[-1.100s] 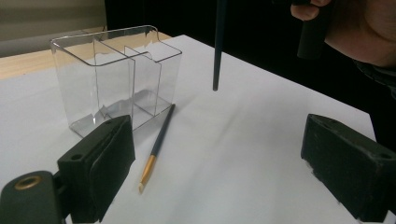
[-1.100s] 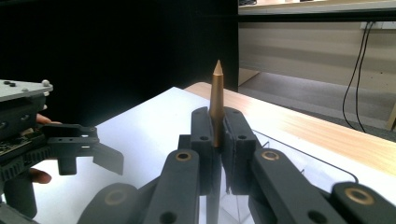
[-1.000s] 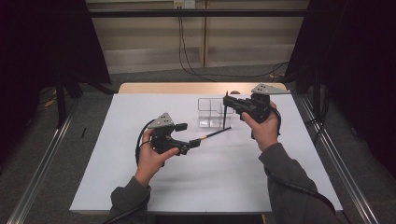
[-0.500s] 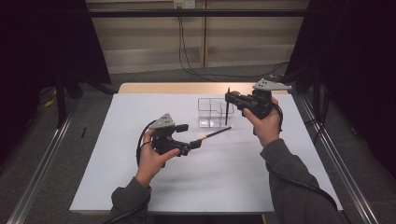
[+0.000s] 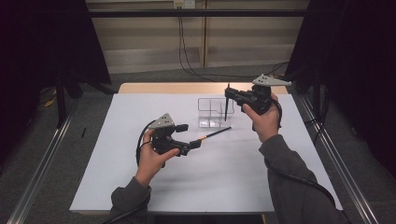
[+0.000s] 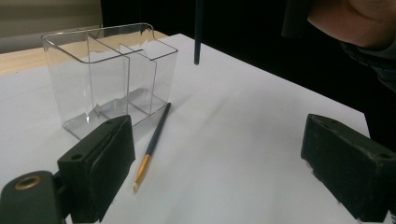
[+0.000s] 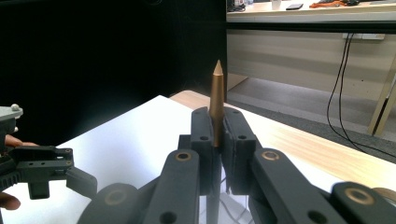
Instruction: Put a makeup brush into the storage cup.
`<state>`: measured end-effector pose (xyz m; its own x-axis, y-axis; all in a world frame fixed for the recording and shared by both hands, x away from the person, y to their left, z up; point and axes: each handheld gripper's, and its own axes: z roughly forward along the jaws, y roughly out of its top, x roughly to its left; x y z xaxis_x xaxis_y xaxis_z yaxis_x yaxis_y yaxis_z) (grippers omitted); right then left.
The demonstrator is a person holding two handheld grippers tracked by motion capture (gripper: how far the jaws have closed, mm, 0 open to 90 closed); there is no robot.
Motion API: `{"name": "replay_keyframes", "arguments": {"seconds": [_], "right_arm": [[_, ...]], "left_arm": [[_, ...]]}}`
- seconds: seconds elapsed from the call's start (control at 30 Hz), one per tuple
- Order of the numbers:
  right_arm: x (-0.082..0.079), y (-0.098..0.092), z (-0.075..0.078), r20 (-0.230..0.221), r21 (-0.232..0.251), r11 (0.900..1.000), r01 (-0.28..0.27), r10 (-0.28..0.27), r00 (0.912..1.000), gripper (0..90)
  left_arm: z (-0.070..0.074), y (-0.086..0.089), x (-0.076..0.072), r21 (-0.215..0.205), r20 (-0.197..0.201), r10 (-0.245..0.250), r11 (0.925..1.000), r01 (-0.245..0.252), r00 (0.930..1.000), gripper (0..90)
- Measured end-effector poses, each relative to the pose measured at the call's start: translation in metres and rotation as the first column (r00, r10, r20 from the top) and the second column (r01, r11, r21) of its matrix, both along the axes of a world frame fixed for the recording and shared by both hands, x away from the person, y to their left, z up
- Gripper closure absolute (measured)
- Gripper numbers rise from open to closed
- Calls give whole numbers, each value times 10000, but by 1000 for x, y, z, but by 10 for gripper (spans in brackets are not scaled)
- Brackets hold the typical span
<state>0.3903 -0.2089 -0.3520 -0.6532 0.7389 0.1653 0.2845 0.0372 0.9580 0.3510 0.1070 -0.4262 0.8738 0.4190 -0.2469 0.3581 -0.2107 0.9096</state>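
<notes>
Item one: a dark paintbrush (image 5: 226, 106) with a gold-coloured ferrule, which we find clamped upright between the jaws of the right gripper (image 5: 229, 95). In the right gripper view the ferrule and its pointed tip (image 7: 216, 100) rise above the closed pads; in the high view the dark handle hangs down over the right end of the holder, its lower end clear of the table.

Item two: a second paintbrush (image 5: 215, 134), dark handle and orange-gold ferrule, lying flat on the white table (image 5: 243, 186). We see its handle end touching or just beside the front of the holder and its pale tip (image 6: 136, 187) pointing toward the left gripper.

Item three: a clear plastic holder (image 5: 212, 112) with several open compartments, standing upright on the table near its far edge. We see nothing inside it.

Item four: the left gripper (image 5: 190, 136), held low over the table, its jaws set wide apart with nothing between them. The lying brush's tip sits just in front of them.

Item five: the wooden table edge (image 5: 187, 87) beyond the white surface.
</notes>
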Motion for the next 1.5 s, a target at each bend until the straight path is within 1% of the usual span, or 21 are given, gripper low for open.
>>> {"name": "replay_keyframes", "arguments": {"seconds": [0.3,0.33,0.7,0.8,0.87,0.97,1.1,1.23,1.33,1.37,1.5], "right_arm": [[4,1,2,82,-16,10000,37,-37,10000,843],[5,1,2,37,-5,10000,89,-89,10000,843],[11,-1,5,163,83,9998,162,-163,9997,843],[12,-1,5,177,-6,9998,193,-193,9997,843],[13,-1,5,164,79,9997,219,-220,9996,843],[15,-1,6,175,123,9996,240,-242,9996,843],[18,-1,6,232,24,9997,259,-259,9994,843],[21,-2,6,240,-8,9994,350,-349,9991,843],[22,-2,5,177,81,9991,426,-428,9989,843],[23,-2,5,179,61,9990,442,-443,9989,843],[27,-2,3,202,-48,9989,460,-458,9987,843]], "left_arm": [[0,0,0,-1,-16,-29,10000,29,10000,97],[0,0,0,1,-5,-6,10000,6,10000,97],[-1,0,1,-57,-84,41,10000,-42,10000,97],[0,0,1,-101,-57,77,9999,-78,10000,97],[0,1,1,-136,-48,66,9999,-67,10000,97],[-1,1,1,-67,-67,87,9999,-87,9999,97],[-2,1,1,33,-63,34,10000,-33,10000,97],[-2,1,1,48,-47,23,10000,-23,10000,97],[-1,1,1,5,-63,35,10000,-35,10000,97],[-1,1,1,-62,-85,30,10000,-30,10000,97],[-1,0,1,-61,-74,48,10000,-48,10000,97]]}}
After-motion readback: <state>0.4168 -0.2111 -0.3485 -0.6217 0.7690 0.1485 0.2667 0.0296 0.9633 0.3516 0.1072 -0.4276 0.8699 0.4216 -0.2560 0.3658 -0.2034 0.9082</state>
